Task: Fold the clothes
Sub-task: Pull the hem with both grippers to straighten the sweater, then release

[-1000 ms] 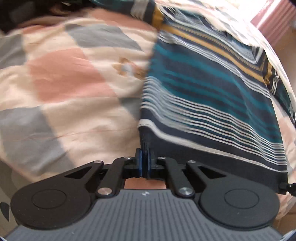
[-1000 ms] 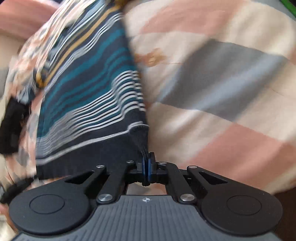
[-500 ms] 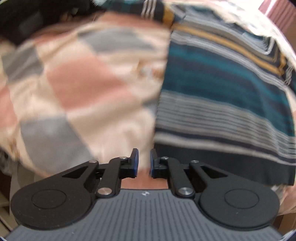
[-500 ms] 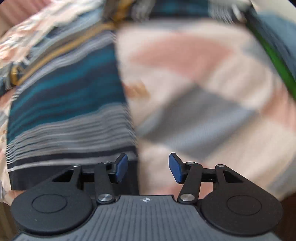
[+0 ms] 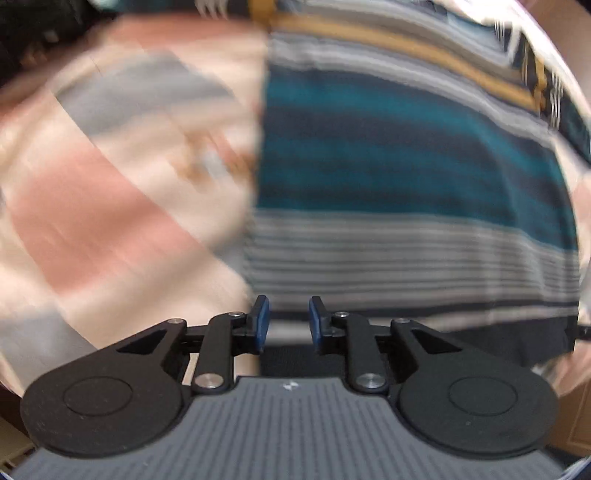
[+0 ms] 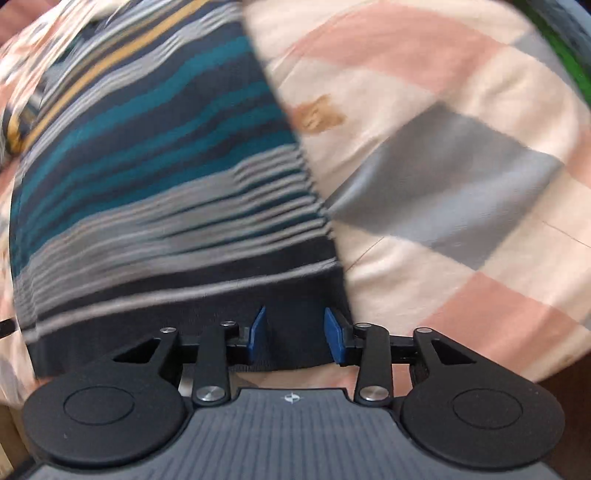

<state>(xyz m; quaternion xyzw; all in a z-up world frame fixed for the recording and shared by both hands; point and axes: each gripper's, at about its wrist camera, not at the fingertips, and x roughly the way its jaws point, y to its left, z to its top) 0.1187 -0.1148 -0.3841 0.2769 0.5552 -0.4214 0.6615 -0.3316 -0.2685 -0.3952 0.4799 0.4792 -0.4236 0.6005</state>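
Observation:
A navy garment with teal, white and mustard stripes [image 5: 406, 177] lies flat on the bed, its dark hem toward me. My left gripper [image 5: 286, 325] is open just above the hem near the garment's left edge, holding nothing. In the right wrist view the same striped garment [image 6: 155, 177] fills the left half. My right gripper [image 6: 293, 334] is open over the dark hem band at the garment's right corner, with cloth showing between the blue pads [image 6: 334, 334] but not pinched. Both views are motion-blurred.
A bedspread with pink, grey and cream blocks [image 5: 110, 206] covers the bed left of the garment, and the bedspread [image 6: 461, 184] spreads to its right. A green strip [image 6: 561, 44] runs along the far right. Dark items [image 5: 33, 33] sit at the upper left.
Both grippers were shut on the garment's near hem corners a second ago. Both have let go and opened, and each has shifted inward over the hem.

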